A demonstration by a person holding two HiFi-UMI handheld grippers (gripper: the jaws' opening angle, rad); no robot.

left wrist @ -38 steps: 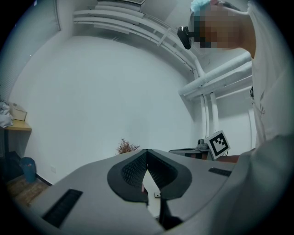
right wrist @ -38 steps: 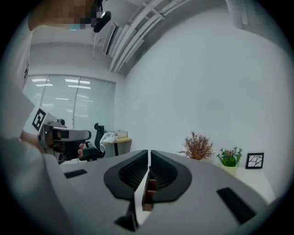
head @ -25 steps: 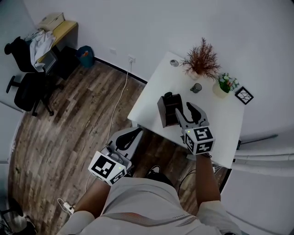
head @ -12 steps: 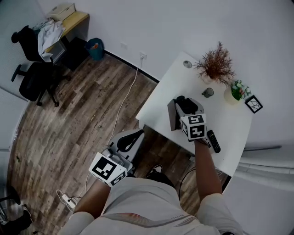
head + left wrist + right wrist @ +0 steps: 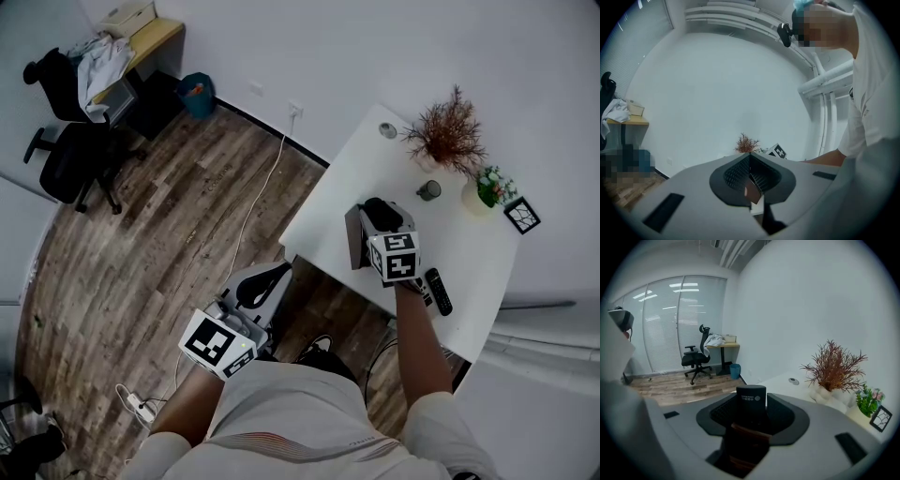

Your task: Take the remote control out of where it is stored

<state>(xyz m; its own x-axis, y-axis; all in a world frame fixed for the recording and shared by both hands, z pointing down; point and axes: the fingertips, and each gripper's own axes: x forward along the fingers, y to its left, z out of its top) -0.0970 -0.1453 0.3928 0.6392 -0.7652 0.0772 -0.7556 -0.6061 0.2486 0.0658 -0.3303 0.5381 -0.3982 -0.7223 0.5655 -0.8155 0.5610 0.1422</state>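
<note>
Head view: the right gripper is over the brown holder on a white table. A loose remote lies flat just right of the holder, and the left gripper hangs well to its left.

Left gripper view: jaws closed together, empty.

Right gripper view: jaws wide on either side of a black remote upright in the holder. Its white print is unreadable.

Bare table is lying open to the left of the holder. A plant, cup and pot are crowding the upper right, and a remote is blocking the lower right edge.
</note>
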